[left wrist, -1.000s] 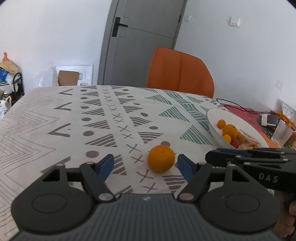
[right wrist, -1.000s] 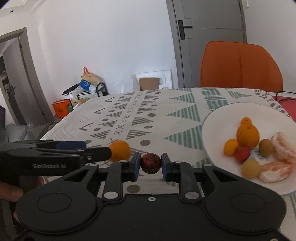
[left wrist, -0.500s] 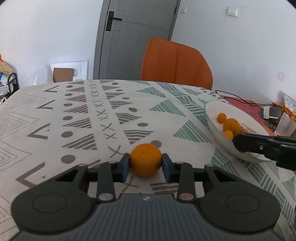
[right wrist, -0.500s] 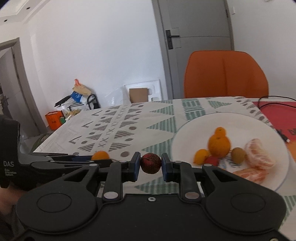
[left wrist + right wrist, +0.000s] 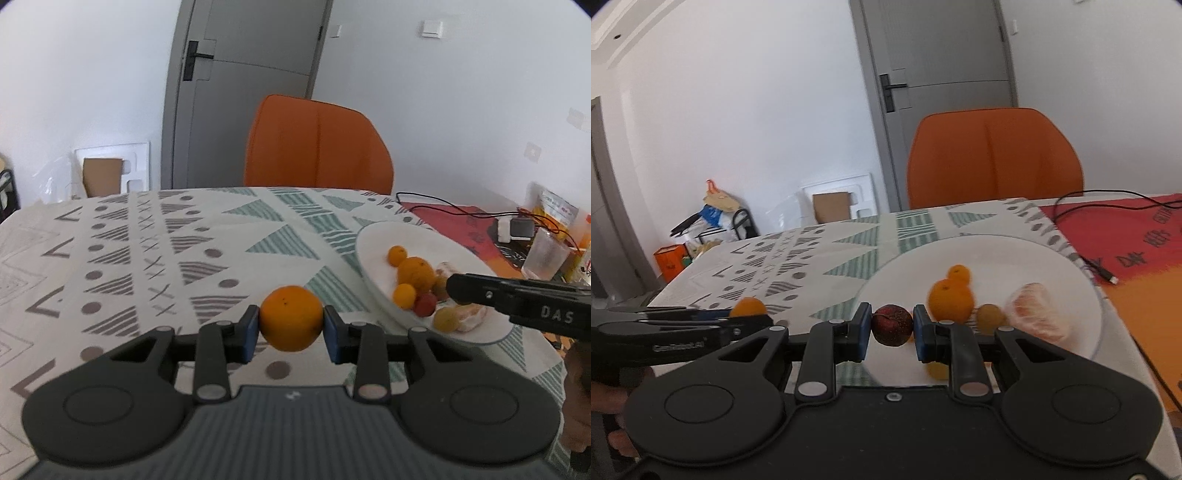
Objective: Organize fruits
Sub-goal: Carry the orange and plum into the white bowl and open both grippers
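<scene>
The left hand-held gripper (image 5: 291, 329) was wide open a moment ago, with the orange (image 5: 291, 318) sitting loose on the worktop (image 5: 155, 251) between its blue pads. Now the pads have closed in and press on both sides of the orange, so it is held tight. It looks lifted a little off the patterned cloth, though that is hard to be sure of. The white plate (image 5: 373, 236) with the other fruits sits just to the right of it, closer in this view than it was before.

Farther right, the right hand-held gripper (image 5: 891, 329) is closed on a small dark red fruit (image 5: 891, 325), just as it was a moment ago. What has changed is where it is: the red fruit now hangs over the near part of the white plate (image 5: 997, 251), in front of the little oranges (image 5: 951, 300) and the peeled orange piece (image 5: 1034, 314).

So both loose fruits are picked up. I think the red one is about ready to be let go onto the plate, and the orange should follow.
</scene>
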A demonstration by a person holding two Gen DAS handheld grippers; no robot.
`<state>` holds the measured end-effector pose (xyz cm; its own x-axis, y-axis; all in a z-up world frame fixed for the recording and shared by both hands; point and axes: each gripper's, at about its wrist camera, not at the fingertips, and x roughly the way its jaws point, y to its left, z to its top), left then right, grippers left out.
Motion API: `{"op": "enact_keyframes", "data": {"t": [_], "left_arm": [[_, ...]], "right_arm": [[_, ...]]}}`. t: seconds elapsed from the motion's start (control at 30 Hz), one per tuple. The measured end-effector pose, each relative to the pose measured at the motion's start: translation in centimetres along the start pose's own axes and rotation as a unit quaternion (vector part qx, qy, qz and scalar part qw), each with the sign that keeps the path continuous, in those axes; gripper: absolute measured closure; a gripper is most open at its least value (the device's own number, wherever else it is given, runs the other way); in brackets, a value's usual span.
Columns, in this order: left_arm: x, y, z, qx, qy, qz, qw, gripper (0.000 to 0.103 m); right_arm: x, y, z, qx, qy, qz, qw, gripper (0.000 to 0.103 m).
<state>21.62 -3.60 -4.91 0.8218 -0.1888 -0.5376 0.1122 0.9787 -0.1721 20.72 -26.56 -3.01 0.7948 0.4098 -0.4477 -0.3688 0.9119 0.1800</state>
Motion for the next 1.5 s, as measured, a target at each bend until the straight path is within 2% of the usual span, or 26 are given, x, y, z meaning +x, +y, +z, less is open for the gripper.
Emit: {"op": "enact_keyframes", "data": {"t": [0.43,0.5,0.57,0.97,1.2,1.37,1.5], "left_arm": [[0.8,-3.0,1.3,0.023,-0.007,-0.02,0.9995,0.068],[0.9,-3.5,1.6,0.028,-0.008,-0.023,0.9993,0.068],[1.1,-4.0,1.8,0.032,-0.009,-0.027,0.9991,0.068],[2.5,-7.5,2.3,0.056,-0.007,-0.054,0.9969,0.068],[2.4,-9.0,2.8,0.064,-0.006,-0.073,0.9953,0.066],[1.4,-8.7,3.3,0.058,-0.021,-0.072,0.9955,0.064],[0.7,-7.5,2.9,0.049,-0.016,-0.058,0.997,0.062]], "right_arm": [[0.2,-3.3,0.2,0.022,-0.014,-0.033,0.999,0.08],[0.3,-3.6,0.2,0.023,-0.014,-0.031,0.999,0.067],[0.2,-3.8,0.2,0.023,-0.018,-0.035,0.999,0.061],[-2.7,-7.2,-1.2,0.064,-0.017,-0.056,0.996,0.061],[-3.2,-7.2,-1.4,0.068,-0.019,-0.056,0.996,0.061],[-3.3,-6.8,-1.4,0.067,-0.019,-0.055,0.996,0.061],[-3.3,-6.2,-1.5,0.064,-0.021,-0.049,0.997,0.059]]}}
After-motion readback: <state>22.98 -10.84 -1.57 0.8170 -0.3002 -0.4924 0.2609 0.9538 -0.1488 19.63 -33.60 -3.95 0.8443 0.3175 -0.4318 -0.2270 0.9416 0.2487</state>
